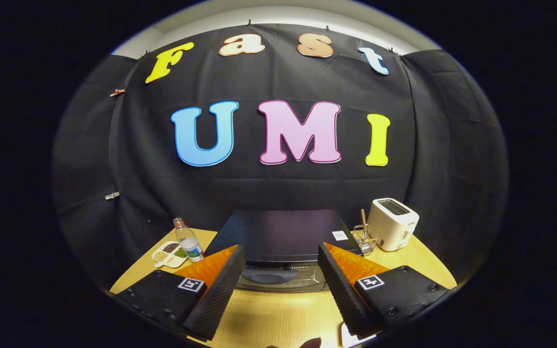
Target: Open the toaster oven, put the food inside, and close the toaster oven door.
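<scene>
Straight ahead, open tool [281,275] faces black, closed toaster oven [283,237].

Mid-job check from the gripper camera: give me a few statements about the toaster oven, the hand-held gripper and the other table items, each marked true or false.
1. The hand-held gripper is open, with nothing between its fingers. True.
2. The toaster oven sits just ahead of the fingers, on the wooden table. True.
3. The water bottle lies on its side. False: it stands upright beside the divided snack dish.
4. The white toaster stands on top of the toaster oven. False: it stands on the table beside it, next to a small clear holder.
5. The fingers are clamped on the oven's door. False: they are spread apart and short of it.
</scene>
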